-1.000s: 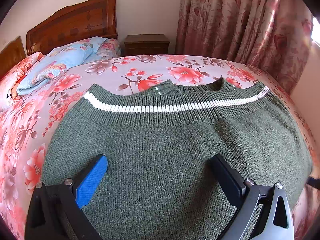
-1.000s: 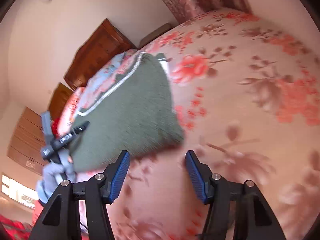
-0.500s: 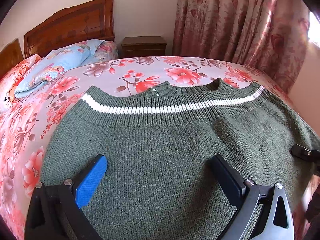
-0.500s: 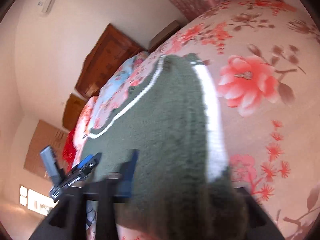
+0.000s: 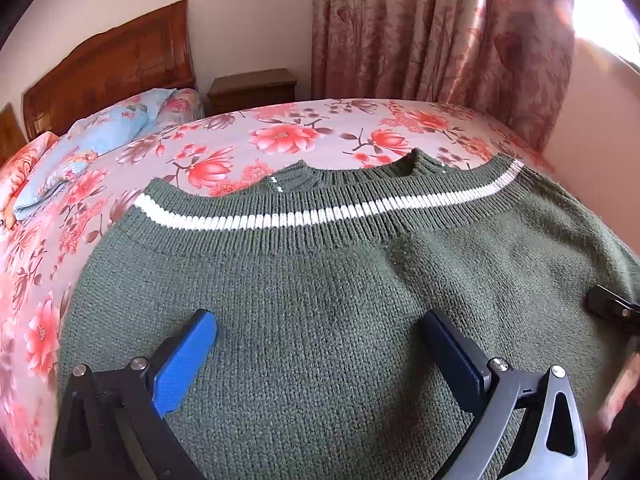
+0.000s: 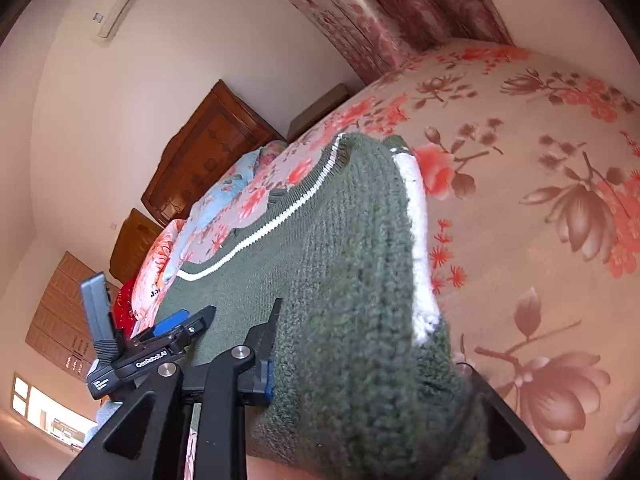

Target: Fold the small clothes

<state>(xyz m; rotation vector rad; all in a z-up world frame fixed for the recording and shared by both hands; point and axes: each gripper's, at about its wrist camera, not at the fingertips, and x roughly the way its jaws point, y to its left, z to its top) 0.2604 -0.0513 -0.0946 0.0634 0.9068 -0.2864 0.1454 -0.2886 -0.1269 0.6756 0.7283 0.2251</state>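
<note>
One green sweater (image 5: 320, 320), knit, one white stripe (image 5: 304, 216) along the ribbed band, lying spread on the bed (image 5: 280, 136). Collar opening toward the headboard side, far edge of the garment. Right-hand edge of it bunched and raised, per the right wrist view.

Two grippers in play.

Left gripper (image 5: 320, 344): jaws spread wide, two blue pads apart, hovering over the sweater's middle, nothing pinched between them. Released. Also visible from the right wrist view (image 6: 176, 328), over the far side of the knit.

Right gripper (image 6: 360, 384): clamped on the sweater's edge, thick fold of green knit (image 6: 352, 280) filling the gap between the fingers, one blue pad (image 6: 269, 380) pressed against the fabric; other finger mostly hidden behind the bunch. Grasping the sweater. Tip of it just showing at the right margin of the left wrist view (image 5: 612, 306), at the sweater's edge.

Surroundings, counted:
- one floral bedsheet, pink with red flowers, under the sweater
- one blue floral pillow (image 5: 108, 136) near the headboard, plus one pink-orange one (image 5: 20, 164) at the far left
- one wooden headboard (image 5: 108, 64), second wood panel partly cut off at the left
- one nightstand (image 5: 252, 88) between headboard and curtain
- one floral curtain (image 5: 440, 40), bright window behind its right edge
- one wall air conditioner (image 6: 128, 0), top left of the right wrist view
</note>
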